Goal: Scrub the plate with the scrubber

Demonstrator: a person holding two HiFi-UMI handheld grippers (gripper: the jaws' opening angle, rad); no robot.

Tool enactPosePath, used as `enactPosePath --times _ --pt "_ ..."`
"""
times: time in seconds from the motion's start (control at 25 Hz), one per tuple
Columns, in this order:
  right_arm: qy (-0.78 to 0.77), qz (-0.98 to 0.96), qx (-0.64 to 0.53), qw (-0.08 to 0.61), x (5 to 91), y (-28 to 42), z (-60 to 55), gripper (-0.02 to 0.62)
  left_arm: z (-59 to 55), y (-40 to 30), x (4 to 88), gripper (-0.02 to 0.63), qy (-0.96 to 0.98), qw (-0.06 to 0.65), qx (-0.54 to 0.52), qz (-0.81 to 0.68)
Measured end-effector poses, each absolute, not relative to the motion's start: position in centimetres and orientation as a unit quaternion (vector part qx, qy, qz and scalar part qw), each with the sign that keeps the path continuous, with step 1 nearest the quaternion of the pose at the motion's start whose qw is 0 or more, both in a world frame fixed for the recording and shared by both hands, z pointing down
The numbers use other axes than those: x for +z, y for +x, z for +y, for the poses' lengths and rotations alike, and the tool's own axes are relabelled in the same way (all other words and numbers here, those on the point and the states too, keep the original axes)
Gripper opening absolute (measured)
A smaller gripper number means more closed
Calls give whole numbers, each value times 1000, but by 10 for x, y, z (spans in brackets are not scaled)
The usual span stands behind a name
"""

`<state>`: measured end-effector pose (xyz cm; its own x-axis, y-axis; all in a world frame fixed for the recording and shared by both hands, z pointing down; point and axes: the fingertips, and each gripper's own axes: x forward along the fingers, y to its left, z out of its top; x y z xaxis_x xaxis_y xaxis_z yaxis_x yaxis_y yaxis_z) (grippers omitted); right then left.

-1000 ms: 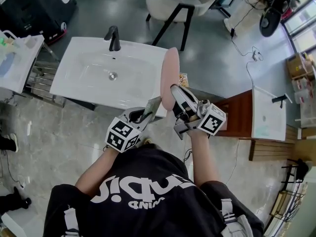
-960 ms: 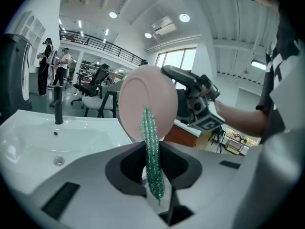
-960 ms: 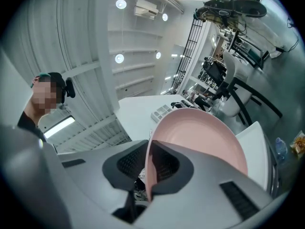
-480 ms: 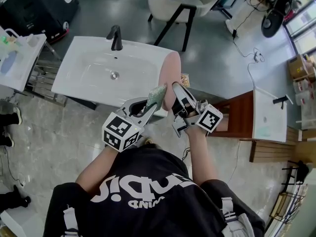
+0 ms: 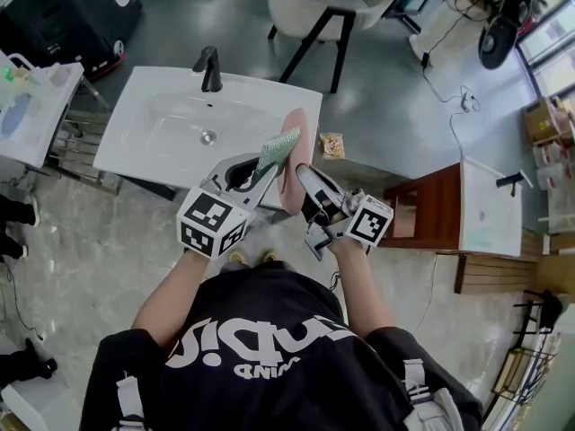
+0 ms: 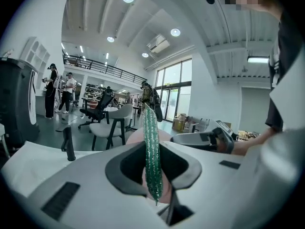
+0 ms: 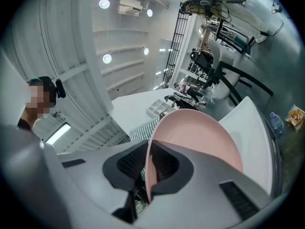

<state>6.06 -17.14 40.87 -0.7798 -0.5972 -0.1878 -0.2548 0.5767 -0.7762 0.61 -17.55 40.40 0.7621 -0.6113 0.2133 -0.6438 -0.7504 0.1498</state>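
A pink plate (image 5: 293,155) stands on edge over the right end of the white sink (image 5: 171,128), and my right gripper (image 5: 305,187) is shut on its lower rim. In the right gripper view the plate (image 7: 200,137) rises from between the jaws. My left gripper (image 5: 256,173) is shut on a glittery green scrubber (image 5: 278,149), whose far end lies against the plate's left face. The left gripper view shows the scrubber (image 6: 152,156) edge-on between the jaws, with the pink plate (image 6: 167,136) just behind it and my right gripper (image 6: 212,140) to the right.
A black tap (image 5: 208,70) stands at the sink's back edge. A white chair (image 5: 328,7) is beyond the sink. A small packet (image 5: 331,145) lies on the floor right of the sink. A wooden unit with a second basin (image 5: 490,209) stands at the right.
Both grippers have moved left and slightly nearer the sink. The scrubber has risen from below the plate's edge up against its left face. The plate has shifted left with my right gripper.
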Motion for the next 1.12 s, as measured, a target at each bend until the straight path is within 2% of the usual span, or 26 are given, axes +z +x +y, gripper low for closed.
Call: enactPosePath --times 0.28,0.64,1.12 --pt "-233 876 -386 171 417 44 -155 43 -202 -10 406 86 925 92 94 -358" --pt "-173 897 -388 118 419 14 -120 45 -235 -35 439 86 904 115 134 -389" --pt "-130 898 -387 162 389 13 -113 48 -243 -51 506 86 886 220 139 -384"
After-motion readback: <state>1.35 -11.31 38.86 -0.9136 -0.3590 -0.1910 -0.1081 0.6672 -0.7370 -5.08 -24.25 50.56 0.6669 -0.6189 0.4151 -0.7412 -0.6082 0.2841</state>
